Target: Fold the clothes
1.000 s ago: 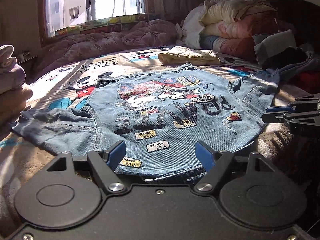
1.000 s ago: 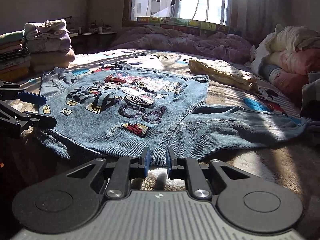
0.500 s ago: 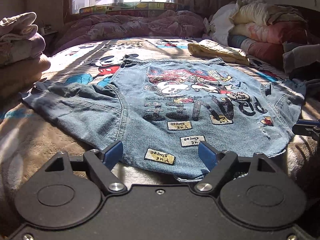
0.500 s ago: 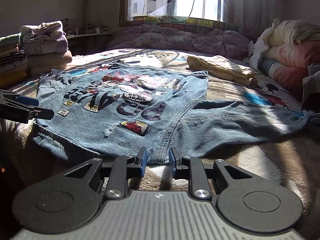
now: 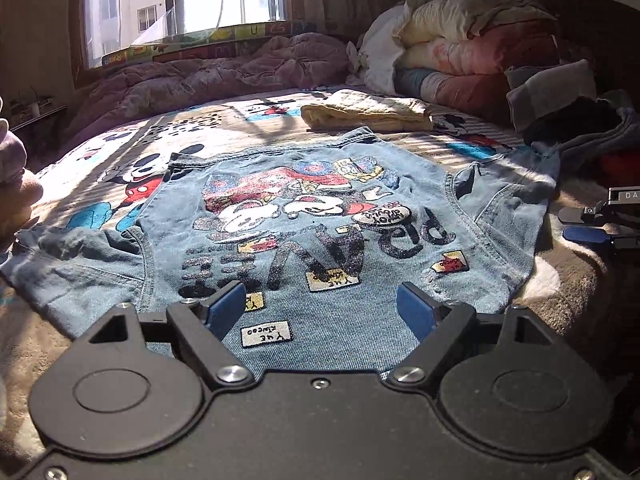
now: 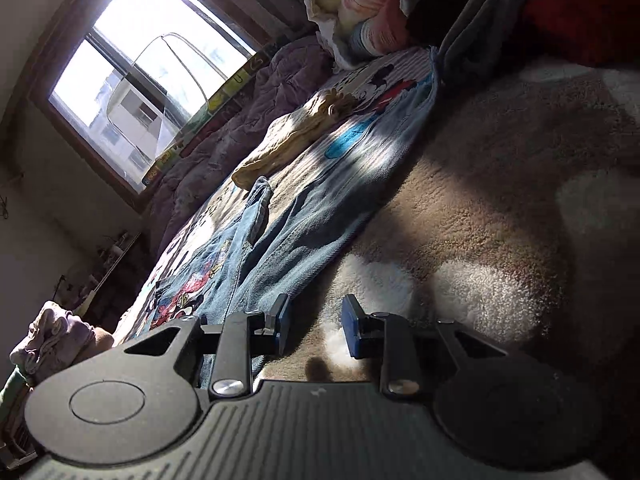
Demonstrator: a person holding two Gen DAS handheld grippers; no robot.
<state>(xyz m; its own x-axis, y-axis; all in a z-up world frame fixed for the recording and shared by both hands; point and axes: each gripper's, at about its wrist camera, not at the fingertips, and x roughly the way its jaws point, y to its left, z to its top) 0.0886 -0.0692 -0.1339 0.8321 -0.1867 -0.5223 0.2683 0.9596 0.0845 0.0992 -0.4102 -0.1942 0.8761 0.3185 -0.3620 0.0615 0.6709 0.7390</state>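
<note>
A denim jacket [image 5: 320,240] lies flat, back side up, on the bed [image 5: 120,152], its cartoon print and sewn-on patches facing the ceiling. All places below are given relative to this jacket.

The left claw [image 5: 320,308] hovers over the jacket's near hem, released, its blue pads [image 5: 226,308] spread wide apart with denim showing between them; whether they touch the cloth cannot be told. The right claw [image 5: 588,224] sits just beyond the jacket's right sleeve edge in the left wrist view. In its own view, strongly rolled to one side, the right claw [image 6: 316,326] is also released, with a clear gap between its pads, and it grips nothing; the fuzzy brown blanket [image 6: 500,208] beside the jacket's sleeve [image 6: 320,216] lies under it.

One sleeve stretches out to the jacket's left, the other to its right. Just past the jacket's collar lies a folded yellow garment [image 5: 364,114]. Further behind the jacket, a rumpled purple quilt [image 5: 208,80] runs under the window [image 5: 184,4], and stacked bedding [image 5: 472,48] is piled beyond the right sleeve.
</note>
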